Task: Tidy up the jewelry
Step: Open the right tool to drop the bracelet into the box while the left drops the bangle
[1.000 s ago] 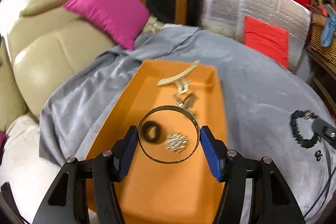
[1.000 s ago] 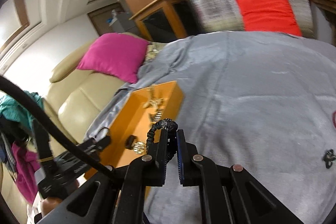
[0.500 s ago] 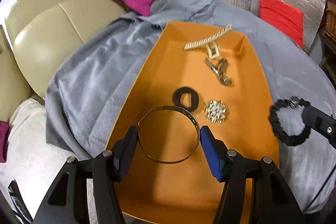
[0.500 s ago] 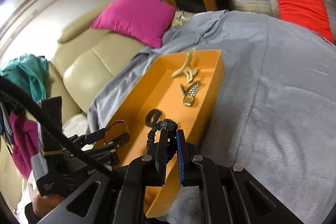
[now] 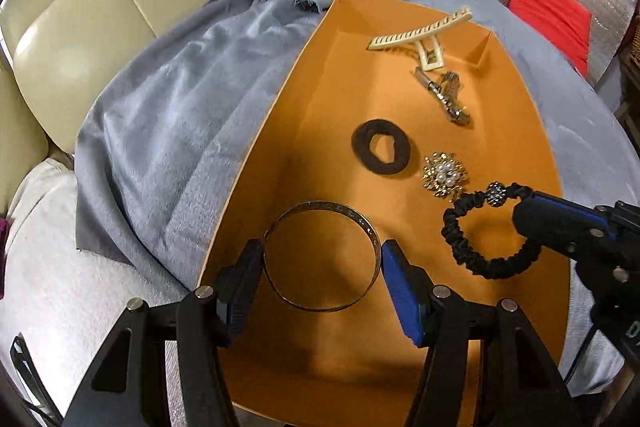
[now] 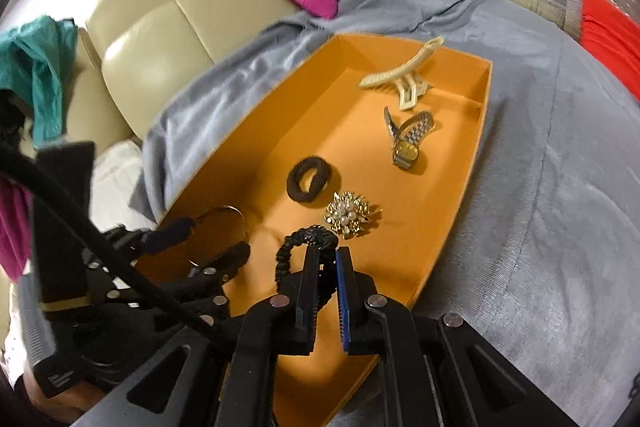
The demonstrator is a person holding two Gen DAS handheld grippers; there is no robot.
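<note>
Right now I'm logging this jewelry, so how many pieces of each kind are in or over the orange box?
Bangle: 1
Black scrunchie bracelet: 1
Brown hair tie: 1
Pearl brooch: 1
Wristwatch: 1
Cream hair claw: 1
Total: 6

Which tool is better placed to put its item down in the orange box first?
Probably the left tool: its gold bangle hangs low over bare box floor, while the right tool holds its black bracelet near the brooch.
</note>
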